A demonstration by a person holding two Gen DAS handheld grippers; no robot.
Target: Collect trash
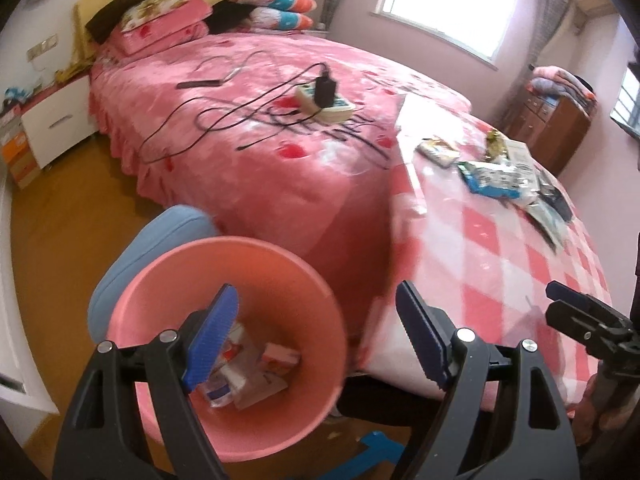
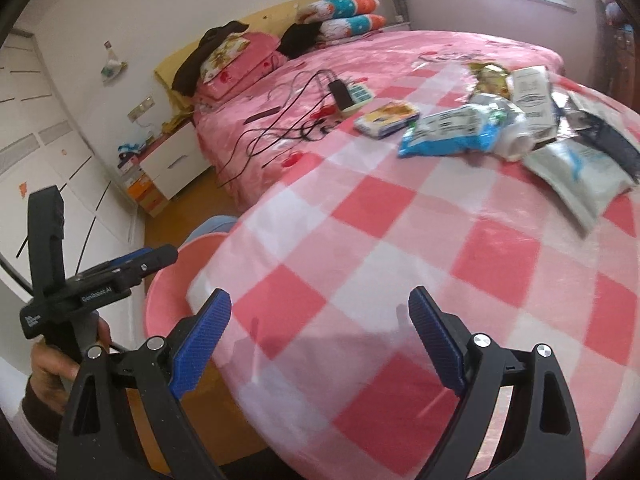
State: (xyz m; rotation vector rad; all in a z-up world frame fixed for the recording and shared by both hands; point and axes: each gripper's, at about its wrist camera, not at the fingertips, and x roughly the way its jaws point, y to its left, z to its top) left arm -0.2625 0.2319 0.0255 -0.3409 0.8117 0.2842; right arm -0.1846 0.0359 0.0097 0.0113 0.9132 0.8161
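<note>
the left gripper (image 1: 316,336) at the bottom of its own view has matte black triangular arms with cut-out windows, round silver screws at the pivots, and ridged blue pads (image 1: 212,340) on the fingers. the right gripper (image 2: 320,338) at the bottom of its view is built the same, black with silver screws and textured blue pads (image 2: 202,348). at the lower left of the right view, the left hand (image 2: 56,364) shows bare skin, a dark sleeve over a white cuff, and white lettering on the black handle
</note>
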